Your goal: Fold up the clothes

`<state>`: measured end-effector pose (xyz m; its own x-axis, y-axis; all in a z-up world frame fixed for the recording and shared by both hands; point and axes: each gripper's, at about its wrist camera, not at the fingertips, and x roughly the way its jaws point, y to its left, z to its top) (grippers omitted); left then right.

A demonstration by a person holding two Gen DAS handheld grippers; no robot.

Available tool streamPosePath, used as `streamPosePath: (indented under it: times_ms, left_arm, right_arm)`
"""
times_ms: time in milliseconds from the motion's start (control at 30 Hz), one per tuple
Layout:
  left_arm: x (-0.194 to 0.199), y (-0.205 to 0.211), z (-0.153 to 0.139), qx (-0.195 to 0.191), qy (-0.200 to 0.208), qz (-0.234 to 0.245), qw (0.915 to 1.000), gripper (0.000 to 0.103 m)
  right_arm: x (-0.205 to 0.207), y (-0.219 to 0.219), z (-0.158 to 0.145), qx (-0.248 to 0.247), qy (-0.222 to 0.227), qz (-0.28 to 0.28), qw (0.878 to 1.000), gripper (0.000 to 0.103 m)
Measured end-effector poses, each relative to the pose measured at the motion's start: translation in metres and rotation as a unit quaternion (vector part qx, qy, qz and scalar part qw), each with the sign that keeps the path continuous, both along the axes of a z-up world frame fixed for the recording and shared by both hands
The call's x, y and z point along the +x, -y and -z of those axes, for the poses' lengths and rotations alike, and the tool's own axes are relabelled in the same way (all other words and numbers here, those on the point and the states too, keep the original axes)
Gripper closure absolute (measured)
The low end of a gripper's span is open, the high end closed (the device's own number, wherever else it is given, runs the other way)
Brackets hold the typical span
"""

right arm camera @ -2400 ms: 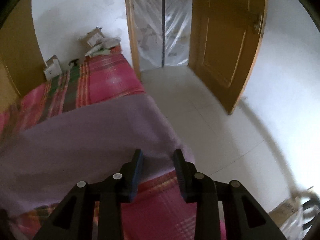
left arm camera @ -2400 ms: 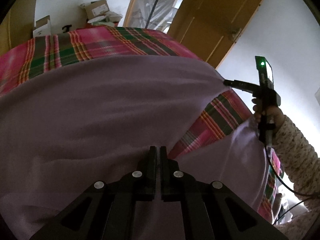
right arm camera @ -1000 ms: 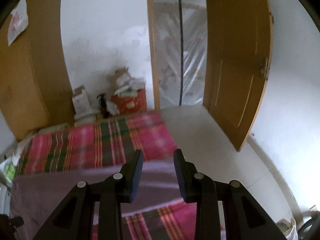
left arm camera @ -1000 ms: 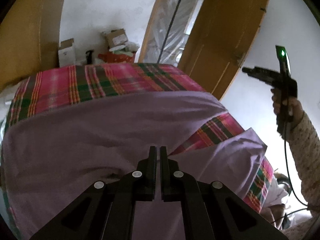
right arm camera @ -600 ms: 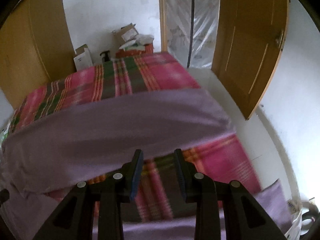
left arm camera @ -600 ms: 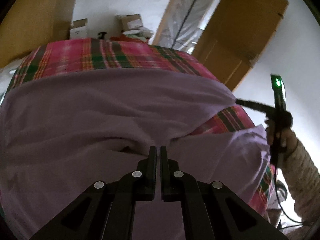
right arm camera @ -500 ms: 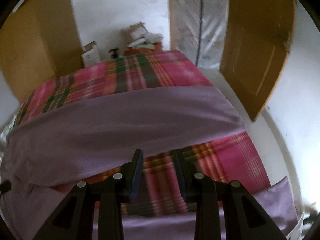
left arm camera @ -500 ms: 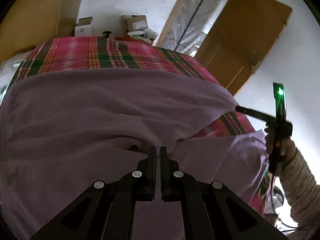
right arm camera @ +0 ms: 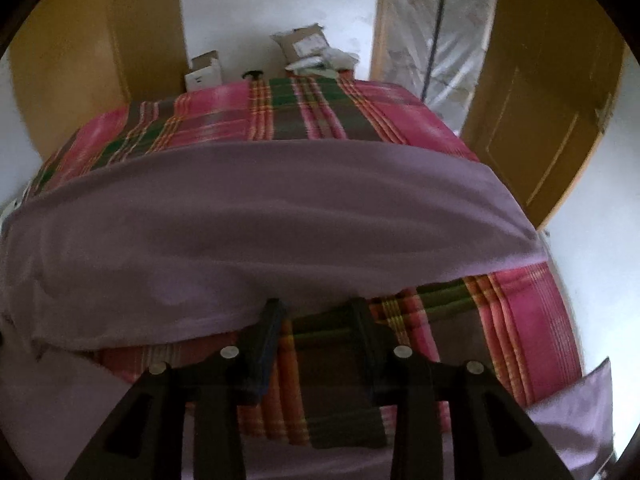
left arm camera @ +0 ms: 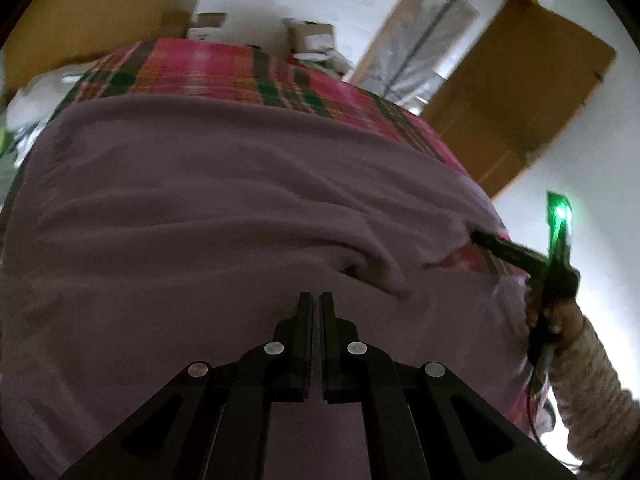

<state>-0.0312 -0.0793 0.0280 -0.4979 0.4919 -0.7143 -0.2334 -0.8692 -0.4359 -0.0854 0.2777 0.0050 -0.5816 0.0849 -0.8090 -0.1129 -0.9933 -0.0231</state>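
A large purple garment (left arm camera: 200, 208) lies spread over a pink and green plaid bed cover (left arm camera: 200, 68). My left gripper (left arm camera: 316, 300) is shut on a fold of this cloth near its front, and creases run out from its tips. In the right wrist view the same garment (right arm camera: 280, 208) crosses the bed as a wide band. My right gripper (right arm camera: 316, 312) stands open just above the plaid cover (right arm camera: 520, 320), its fingertips at the band's near edge. In the left wrist view the right gripper (left arm camera: 480, 238) reaches the cloth's right edge, held by a hand (left arm camera: 556, 320).
Cardboard boxes (right arm camera: 204, 72) and packages (right arm camera: 304, 42) stand against the white wall beyond the bed. A plastic-sheeted doorway (right arm camera: 440, 20) and an open wooden door (right arm camera: 540, 100) are at the right. A wooden panel (right arm camera: 80, 60) stands at the left. Another purple part (right arm camera: 580, 400) lies at the lower right.
The right gripper came down from up in the air to the garment's right edge, still open. The left gripper stayed shut and the cloth bunched into more folds.
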Motion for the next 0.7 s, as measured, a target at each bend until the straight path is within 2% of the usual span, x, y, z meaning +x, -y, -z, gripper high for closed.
streamPosePath:
  times_ms: [133, 200, 267, 367, 467, 567, 633, 700]
  left_arm:
    - [0.000, 0.016, 0.000, 0.024, -0.002, -0.020, 0.9995, 0.100]
    - [0.001, 0.023, 0.005, 0.022, 0.007, -0.030, 0.9993, 0.100]
    - [0.003, 0.031, 0.013, 0.018, 0.021, -0.041, 0.9988, 0.100]
    - [0.011, 0.045, 0.019, 0.019, 0.032, -0.059, 0.9976, 0.100]
    - [0.018, 0.060, 0.020, 0.023, 0.032, -0.076, 0.9963, 0.100]
    - [0.024, 0.074, 0.018, 0.028, 0.033, -0.098, 0.9942, 0.100]
    - [0.029, 0.079, 0.016, 0.026, 0.031, -0.107, 0.9934, 0.100]
    - [0.036, 0.082, 0.016, 0.028, 0.030, -0.110, 0.9930, 0.100]
  right_arm:
    - [0.010, 0.023, -0.010, -0.016, -0.025, -0.036, 0.999, 0.067]
    - [0.014, 0.042, -0.006, -0.019, -0.024, -0.069, 0.997, 0.067]
    - [0.016, 0.058, 0.000, -0.002, -0.021, -0.092, 0.996, 0.067]
    - [0.020, 0.067, 0.002, 0.027, -0.028, -0.098, 0.994, 0.067]
    - [0.022, 0.069, -0.005, 0.019, -0.017, -0.091, 0.996, 0.067]
    - [0.034, 0.082, -0.020, 0.002, -0.040, -0.122, 0.992, 0.067]
    - [0.043, 0.089, -0.021, -0.006, -0.044, -0.132, 0.990, 0.067]
    - [0.045, 0.093, -0.011, -0.006, -0.029, -0.133, 0.991, 0.067]
